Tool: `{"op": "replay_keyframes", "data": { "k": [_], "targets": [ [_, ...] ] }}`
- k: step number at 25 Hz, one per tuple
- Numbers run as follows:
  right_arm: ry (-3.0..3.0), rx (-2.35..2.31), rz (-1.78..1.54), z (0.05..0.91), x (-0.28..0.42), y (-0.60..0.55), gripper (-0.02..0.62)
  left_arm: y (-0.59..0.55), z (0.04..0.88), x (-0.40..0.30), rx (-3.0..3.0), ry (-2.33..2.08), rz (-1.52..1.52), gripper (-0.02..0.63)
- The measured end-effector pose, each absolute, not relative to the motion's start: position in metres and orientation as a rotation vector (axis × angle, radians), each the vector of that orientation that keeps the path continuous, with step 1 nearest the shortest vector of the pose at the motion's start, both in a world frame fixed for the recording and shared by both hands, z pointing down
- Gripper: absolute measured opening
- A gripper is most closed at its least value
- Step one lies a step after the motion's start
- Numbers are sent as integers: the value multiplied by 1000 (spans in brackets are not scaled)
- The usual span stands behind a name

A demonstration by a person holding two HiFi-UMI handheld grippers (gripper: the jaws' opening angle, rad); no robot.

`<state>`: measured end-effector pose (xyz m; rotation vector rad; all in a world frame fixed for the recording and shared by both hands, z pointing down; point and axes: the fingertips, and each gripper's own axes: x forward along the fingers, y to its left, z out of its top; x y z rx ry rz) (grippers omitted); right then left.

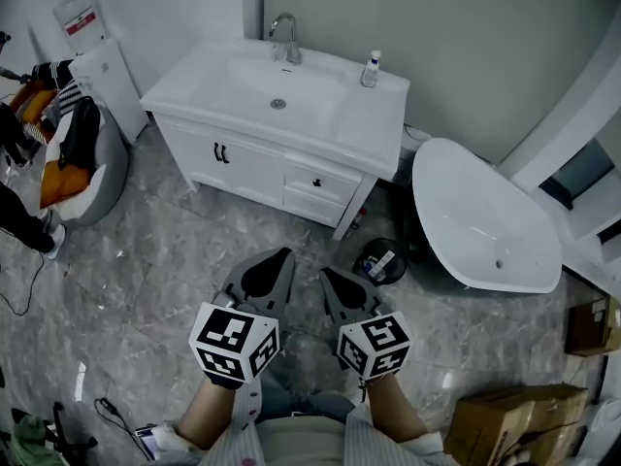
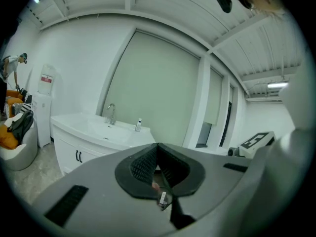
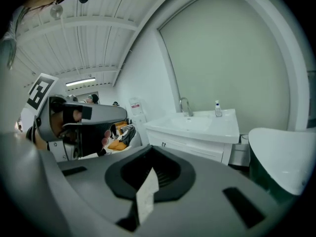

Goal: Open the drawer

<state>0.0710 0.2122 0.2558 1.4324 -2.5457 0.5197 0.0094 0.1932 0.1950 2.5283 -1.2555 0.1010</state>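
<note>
A white vanity [image 1: 243,158] with a sink stands against the far wall. Its two drawer fronts [image 1: 316,183] sit one above the other at its right end, both closed, each with a small dark handle. My left gripper [image 1: 282,255] and right gripper [image 1: 327,274] are held side by side over the floor, well short of the vanity and pointing toward it. Both are shut with nothing between the pads. In the left gripper view the left gripper [image 2: 158,145] hides the drawers. The right gripper [image 3: 150,150] has the vanity [image 3: 197,132] ahead of it.
A white bathtub [image 1: 485,216] lies to the vanity's right, with a black bin [image 1: 380,260] between them. Cardboard boxes [image 1: 505,420] sit at the lower right. A beanbag [image 1: 82,163] and a white dispenser [image 1: 107,81] stand at the left. A faucet [image 1: 284,37] and bottle [image 1: 370,69] are on the counter.
</note>
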Motion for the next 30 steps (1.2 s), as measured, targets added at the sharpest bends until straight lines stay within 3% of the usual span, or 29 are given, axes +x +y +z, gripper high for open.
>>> {"op": "replay_keyframes", "data": {
  "k": [20, 30],
  "targets": [
    [-2407, 1478, 638, 297, 49, 128, 8, 104, 232, -36, 2483, -1200, 156, 15],
    [-2390, 1494, 674, 304, 64, 33, 8, 11, 239, -17, 2474, -1172, 174, 15]
  ]
}}
